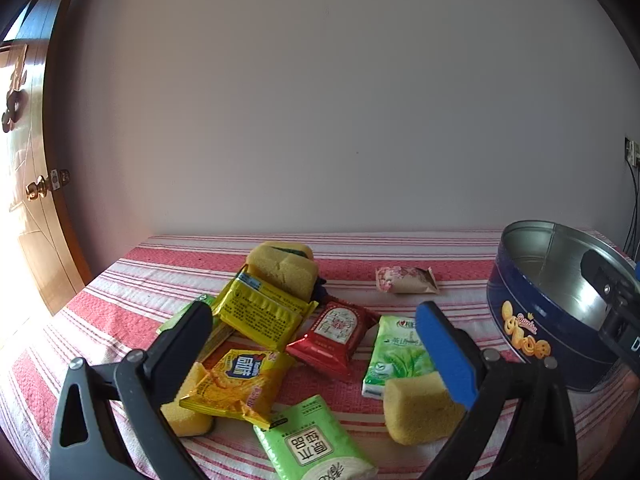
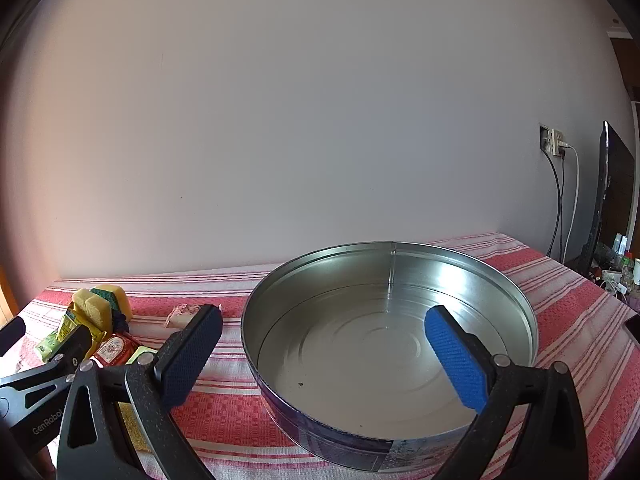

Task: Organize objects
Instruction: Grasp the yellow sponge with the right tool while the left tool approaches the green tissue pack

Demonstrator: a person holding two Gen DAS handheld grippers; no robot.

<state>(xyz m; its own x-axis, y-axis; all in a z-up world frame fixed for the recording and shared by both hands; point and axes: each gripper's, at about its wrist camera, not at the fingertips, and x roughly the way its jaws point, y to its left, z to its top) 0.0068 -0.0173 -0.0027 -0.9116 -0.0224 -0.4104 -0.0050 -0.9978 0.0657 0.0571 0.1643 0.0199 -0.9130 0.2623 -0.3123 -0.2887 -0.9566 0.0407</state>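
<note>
Empty blue cookie tin (image 2: 390,344) upright, lid off, snack packets (image 1: 260,312) and sponges (image 1: 420,408) heaped beside

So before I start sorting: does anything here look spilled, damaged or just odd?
Nothing is spilled or broken. The snack packets and sponges lie in a loose heap on the striped cloth: the yellow packet leans on a sponge, and the small pink packet lies apart. The round tin stands upright and empty.

"GenRobot" on left gripper (image 2: 12,340); "Danisa" on tin (image 1: 532,320).
</note>
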